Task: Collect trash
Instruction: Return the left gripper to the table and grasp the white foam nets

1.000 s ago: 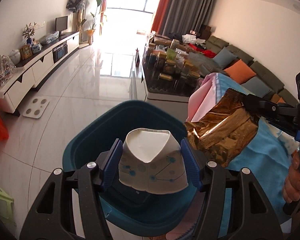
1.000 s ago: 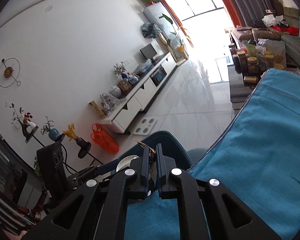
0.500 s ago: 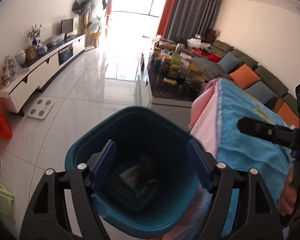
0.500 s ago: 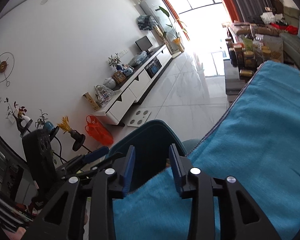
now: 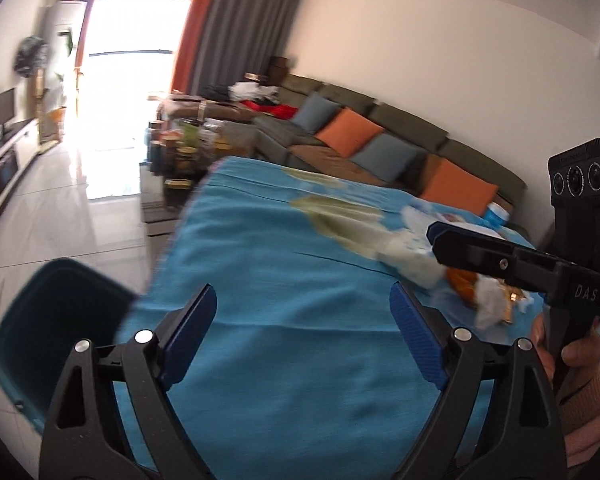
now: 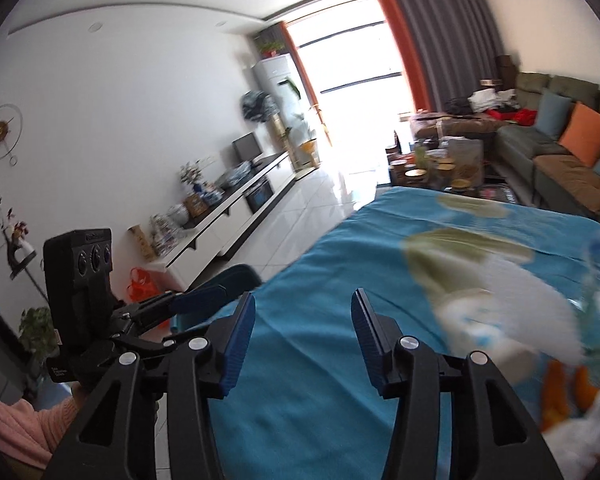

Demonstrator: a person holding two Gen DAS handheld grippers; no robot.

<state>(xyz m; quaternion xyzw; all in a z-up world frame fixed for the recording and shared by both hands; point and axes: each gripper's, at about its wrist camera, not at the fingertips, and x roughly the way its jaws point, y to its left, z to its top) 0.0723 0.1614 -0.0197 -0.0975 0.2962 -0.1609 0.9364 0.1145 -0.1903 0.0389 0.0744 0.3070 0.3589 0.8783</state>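
My left gripper (image 5: 302, 334) is open and empty above the blue tablecloth (image 5: 284, 264). My right gripper (image 6: 303, 340) is open and empty too, over the same cloth (image 6: 324, 320). The teal trash bin (image 5: 48, 320) stands on the floor at the table's left edge; a sliver of its rim (image 6: 236, 274) shows in the right wrist view. A blurred pile of trash, white paper, orange peel and a gold wrapper (image 5: 484, 300), lies on the cloth to the right. In the right wrist view that pile (image 6: 540, 360) is right of my fingers.
A grey sofa with orange and blue cushions (image 5: 360, 140) runs behind the table. A coffee table crowded with jars (image 5: 180, 152) stands beyond it. A white TV cabinet (image 6: 228, 220) lines the left wall. An orange bag (image 6: 140, 284) sits on the tiled floor.
Both grippers opened and dropped the paper cup and gold wrapper into the bin, then swung right from the bin to over the tablecloth, toward the trash pile.
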